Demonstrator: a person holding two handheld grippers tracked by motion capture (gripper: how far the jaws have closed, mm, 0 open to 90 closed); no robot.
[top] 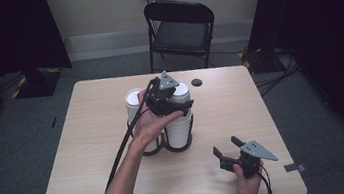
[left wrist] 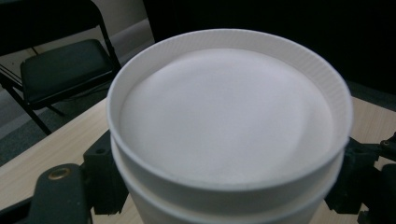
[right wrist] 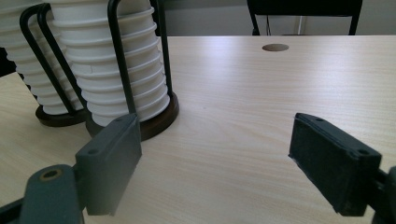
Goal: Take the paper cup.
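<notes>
The left forearm reaches forward over the table, its hand raising the left gripper to the top of the right-hand stack of white cups; its jaws sit either side of the top cup, just under the rim, but whether they grip it I cannot tell. The right gripper is held low near the table's near edge, jaws wide apart with nothing between, and ahead to its left two cup stacks stand in a black wire holder on dark round bases. No writing is readable on the cups.

Two stacks of white cups, two hand-held grippers, one folding chair, one table.
</notes>
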